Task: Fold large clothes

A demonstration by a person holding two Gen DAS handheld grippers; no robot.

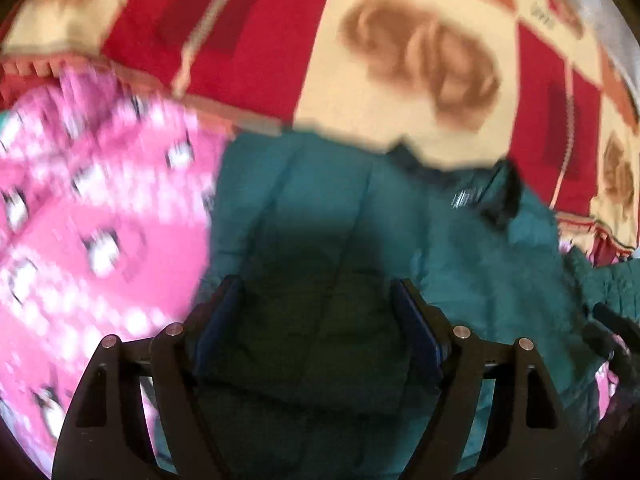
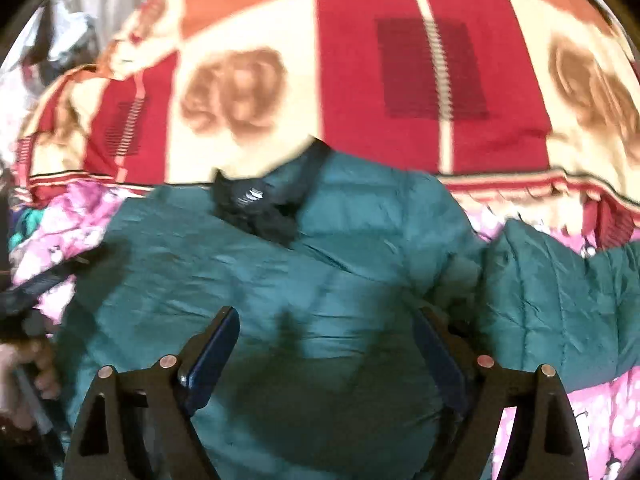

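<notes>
A teal quilted jacket lies spread and rumpled across the middle and lower frame, its black collar at upper centre, one puffy sleeve bunched at the right edge.

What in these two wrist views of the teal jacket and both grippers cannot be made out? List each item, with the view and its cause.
- Left wrist view: the pink fabric print is smeared by motion blur.
- Both views: the white label on the black collar is too small and blurred to read.
- Both views: the teal jacket lower part is hidden behind the open left gripper and open right gripper.
- Right wrist view: the jacket sleeve runs off the right edge.
</notes>
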